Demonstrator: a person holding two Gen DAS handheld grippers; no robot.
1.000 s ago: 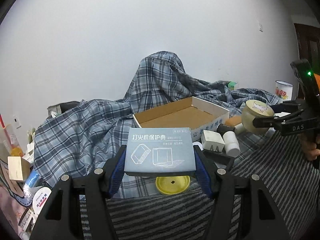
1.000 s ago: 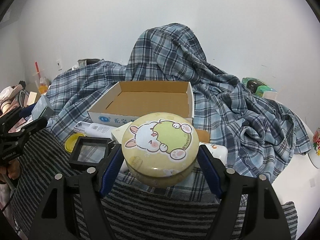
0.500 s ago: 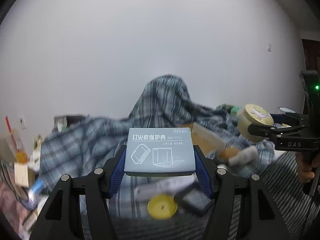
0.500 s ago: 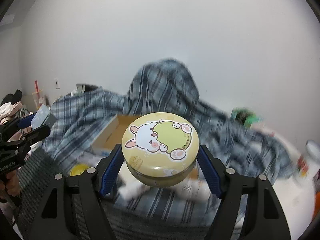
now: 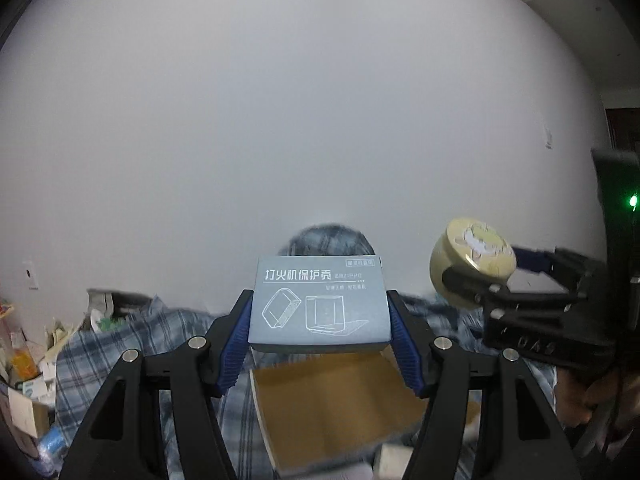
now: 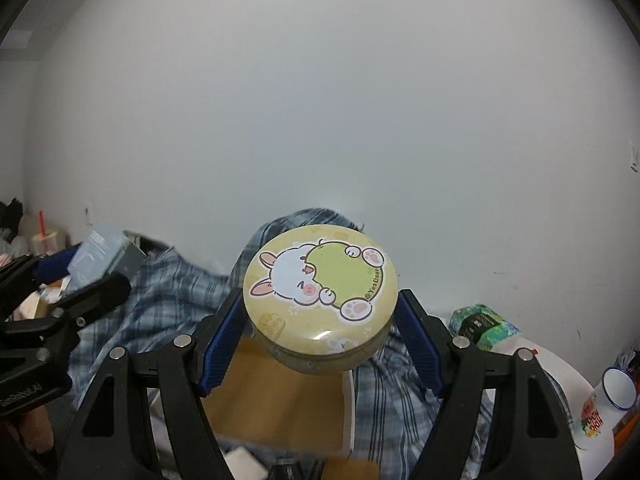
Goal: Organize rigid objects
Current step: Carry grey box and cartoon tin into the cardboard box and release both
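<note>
My left gripper [image 5: 319, 342] is shut on a flat grey-blue box [image 5: 319, 304] with white Chinese print, held high above the open cardboard box [image 5: 336, 412]. My right gripper [image 6: 320, 340] is shut on a round yellow tin [image 6: 320, 300] with a rabbit cartoon on its lid, held above the same cardboard box [image 6: 280, 412]. The tin also shows in the left wrist view [image 5: 472, 264], at the right. The grey-blue box also shows in the right wrist view [image 6: 104, 258], at the left.
A blue plaid cloth [image 6: 176, 292] covers the bed and a mound behind the cardboard box. A white enamel mug [image 6: 614, 392] and a green packet [image 6: 482, 326] sit at the right. Clutter [image 5: 24, 360] lies at the far left. A white wall fills the upper view.
Both grippers have lifted and moved forward over the cardboard box, still holding their objects. The loose items on the striped cloth have dropped out of view.
</note>
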